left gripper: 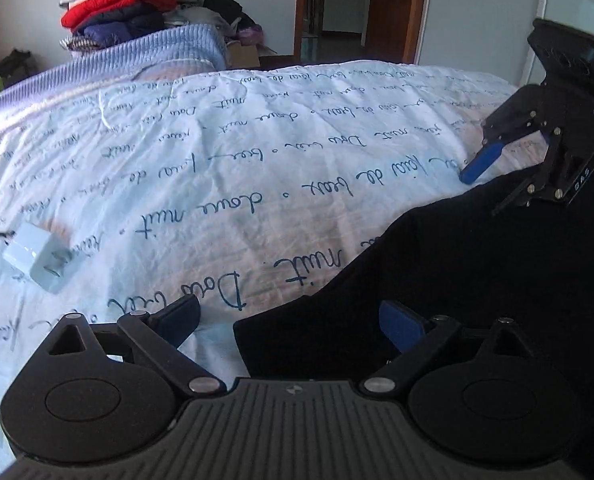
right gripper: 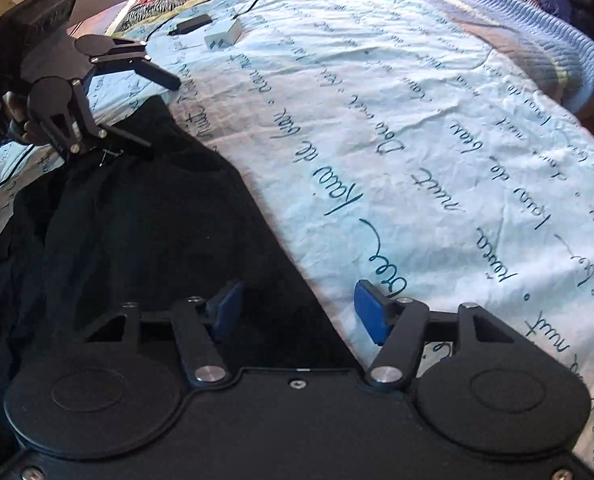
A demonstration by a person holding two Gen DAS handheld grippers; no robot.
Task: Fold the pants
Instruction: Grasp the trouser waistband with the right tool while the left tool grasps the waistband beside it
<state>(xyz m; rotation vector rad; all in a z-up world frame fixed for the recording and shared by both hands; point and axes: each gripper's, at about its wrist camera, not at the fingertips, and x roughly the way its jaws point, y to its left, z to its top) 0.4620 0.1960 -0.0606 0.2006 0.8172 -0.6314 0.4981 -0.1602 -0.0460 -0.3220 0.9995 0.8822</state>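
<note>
Black pants (left gripper: 477,272) lie on a bed with a pale blue sheet printed with cursive writing (left gripper: 217,152). In the left wrist view my left gripper (left gripper: 293,322) is open, its blue pads either side of a pants edge, one pad over the sheet and one over the cloth. My right gripper (left gripper: 485,188) shows at the far right, open at another pants edge. In the right wrist view the pants (right gripper: 145,232) fill the left half. My right gripper (right gripper: 297,310) is open astride the pants edge. My left gripper (right gripper: 163,114) is open at the far corner.
A white charger plug (left gripper: 37,260) with a black cable lies on the sheet at left; it also shows in the right wrist view (right gripper: 225,36) beside a black device (right gripper: 191,24). A lavender-blue blanket (left gripper: 137,52) and a pile of clothes (left gripper: 125,4) lie beyond. A doorway (left gripper: 345,4) is behind.
</note>
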